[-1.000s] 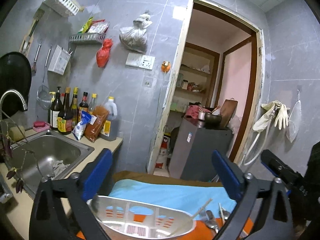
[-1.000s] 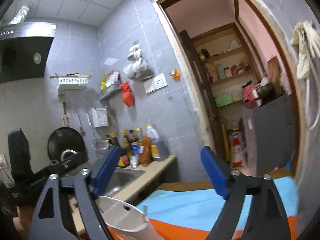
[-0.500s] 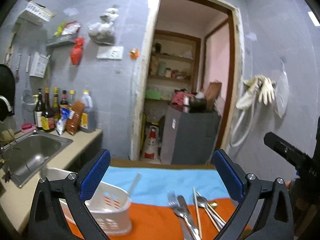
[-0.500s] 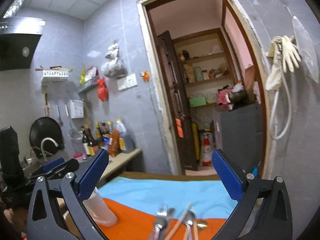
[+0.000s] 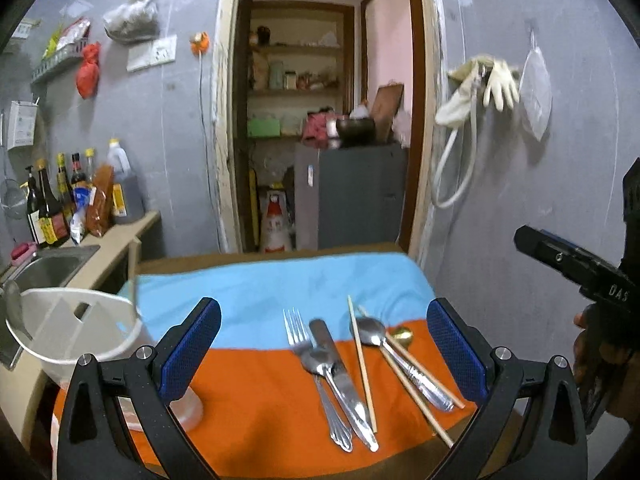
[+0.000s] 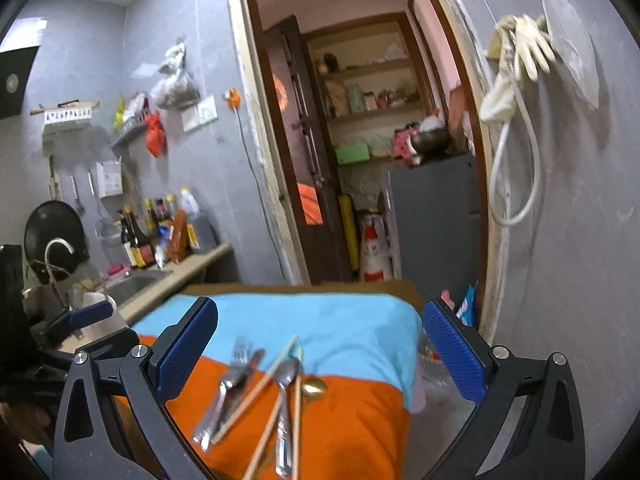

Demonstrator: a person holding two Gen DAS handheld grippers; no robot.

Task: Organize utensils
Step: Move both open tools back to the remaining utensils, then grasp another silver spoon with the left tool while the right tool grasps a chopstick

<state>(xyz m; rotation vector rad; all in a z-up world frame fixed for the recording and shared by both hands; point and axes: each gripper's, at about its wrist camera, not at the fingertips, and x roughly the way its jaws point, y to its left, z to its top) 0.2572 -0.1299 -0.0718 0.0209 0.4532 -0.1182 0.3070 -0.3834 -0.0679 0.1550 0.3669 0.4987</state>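
On the orange part of the table cloth point(image 5: 256, 392) lie a fork point(image 5: 310, 354), a knife point(image 5: 340, 380), loose chopsticks point(image 5: 361, 360), a steel spoon point(image 5: 370, 332) and a small gold spoon point(image 5: 401, 334). A white utensil holder point(image 5: 76, 332) stands at the table's left end with a thin stick in it. My left gripper point(image 5: 324, 352) hovers open over the cloth near the utensils, empty. My right gripper point(image 6: 320, 350) is open and empty above the same fork point(image 6: 234, 376), spoon point(image 6: 286, 378) and chopsticks point(image 6: 260, 386). Each gripper shows at the edge of the other's view.
A counter with a sink point(image 5: 48, 268) and bottles point(image 5: 52, 208) runs along the left. A doorway point(image 5: 320, 120) with a grey cabinet point(image 5: 352, 196) is behind the table. A grey wall with gloves and a hose point(image 5: 472, 92) bounds the right side.
Both grippers have come lower and tipped down toward the table. The utensils on the cloth have come into full view, and the holder now sits at the left.
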